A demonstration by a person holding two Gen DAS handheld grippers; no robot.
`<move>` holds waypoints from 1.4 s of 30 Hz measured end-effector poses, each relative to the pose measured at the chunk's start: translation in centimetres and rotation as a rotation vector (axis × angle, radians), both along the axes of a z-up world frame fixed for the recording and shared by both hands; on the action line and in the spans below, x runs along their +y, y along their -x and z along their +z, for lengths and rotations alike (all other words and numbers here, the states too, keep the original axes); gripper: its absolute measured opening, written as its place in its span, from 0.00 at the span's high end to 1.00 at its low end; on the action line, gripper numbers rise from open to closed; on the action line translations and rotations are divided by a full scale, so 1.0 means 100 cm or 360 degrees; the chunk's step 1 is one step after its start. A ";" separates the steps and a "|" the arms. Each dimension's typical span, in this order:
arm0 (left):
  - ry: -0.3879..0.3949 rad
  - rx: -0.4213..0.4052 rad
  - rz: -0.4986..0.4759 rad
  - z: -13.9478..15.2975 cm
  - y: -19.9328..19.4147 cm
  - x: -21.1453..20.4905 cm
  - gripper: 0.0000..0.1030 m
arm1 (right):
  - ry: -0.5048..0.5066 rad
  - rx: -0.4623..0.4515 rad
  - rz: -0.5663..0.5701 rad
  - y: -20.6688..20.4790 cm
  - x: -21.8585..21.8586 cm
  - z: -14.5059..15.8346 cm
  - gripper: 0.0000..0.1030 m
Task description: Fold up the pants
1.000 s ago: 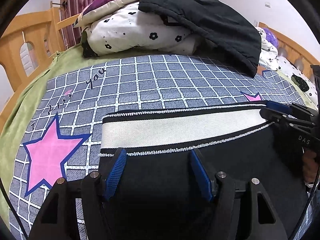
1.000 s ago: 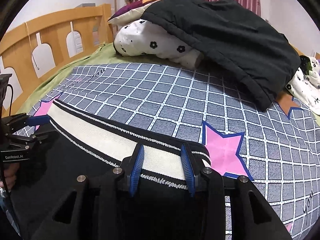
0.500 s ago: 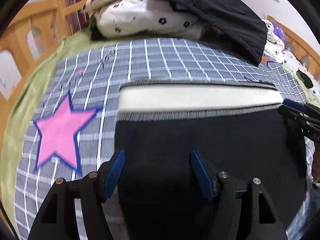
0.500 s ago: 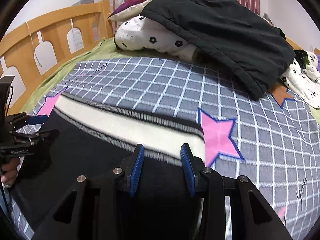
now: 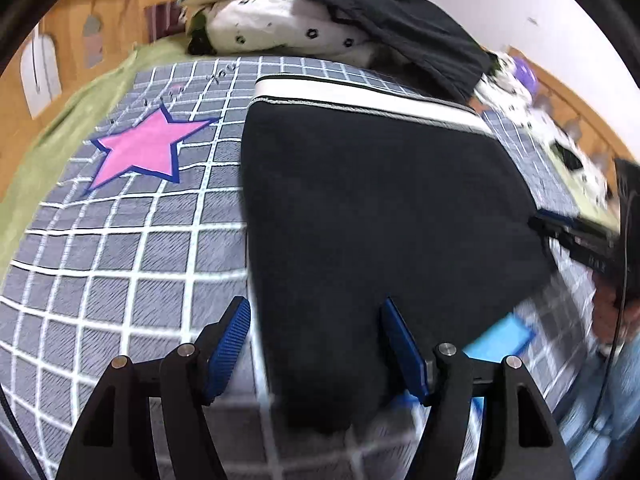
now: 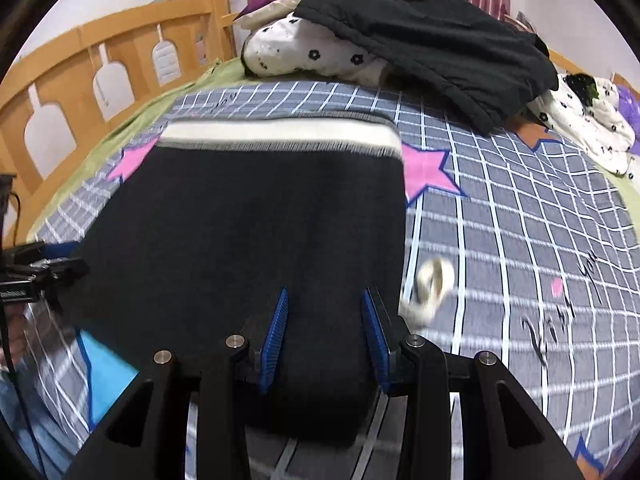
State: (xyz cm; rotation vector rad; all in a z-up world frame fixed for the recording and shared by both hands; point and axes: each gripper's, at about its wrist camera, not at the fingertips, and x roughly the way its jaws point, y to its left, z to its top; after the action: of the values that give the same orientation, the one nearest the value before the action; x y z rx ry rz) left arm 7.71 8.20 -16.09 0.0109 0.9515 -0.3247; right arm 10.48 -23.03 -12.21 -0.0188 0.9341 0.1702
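Left gripper [image 5: 316, 344]: 2 blue pads spread wide, gripping nothing; the near edge of the black pants [image 5: 372, 216] lay between and beneath them. Right gripper [image 6: 326, 336]: pads parted, released, set over the pants' near right corner. Pants: folded, flat on the checked star-print bedspread [image 5: 120, 248], white waistband [image 6: 280, 132] at the far end. Beyond: floral bedding [image 6: 320, 56] under a black garment [image 6: 432, 36]; wooden bed rail [image 6: 80, 80] at the side.

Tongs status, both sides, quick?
Left tongs: open, over the pants, gripping nothing.
Right tongs: open, over the pants, gripping nothing.
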 end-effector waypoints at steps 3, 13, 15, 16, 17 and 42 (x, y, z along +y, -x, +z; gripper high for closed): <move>0.0020 0.0008 0.0006 0.004 0.017 0.012 0.36 | 0.0010 -0.0006 0.0009 0.013 0.002 -0.002 0.63; -0.0149 0.0030 0.0014 -0.005 0.044 0.019 0.40 | -0.0001 -0.0016 0.0009 0.017 0.003 -0.003 0.63; -0.0171 -0.0005 0.0014 -0.004 0.042 0.013 0.63 | 0.0008 -0.0025 0.0014 0.018 0.003 -0.004 0.63; -0.0206 -0.0044 0.0016 -0.002 0.042 0.009 0.83 | 0.0007 -0.0026 0.0016 0.018 0.002 -0.004 0.63; -0.0177 -0.0083 0.0021 0.002 0.044 0.009 0.85 | 0.0005 -0.0027 0.0018 0.018 0.002 -0.004 0.63; 0.0025 -0.0102 0.0161 0.013 0.009 -0.009 0.46 | 0.0124 -0.0119 0.0068 0.011 0.005 -0.006 0.61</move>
State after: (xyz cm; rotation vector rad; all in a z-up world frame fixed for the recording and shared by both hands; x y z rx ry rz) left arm 6.79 7.25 -14.80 -0.0412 0.8824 -0.2369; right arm 9.35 -22.48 -12.77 -0.1168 0.8660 0.1716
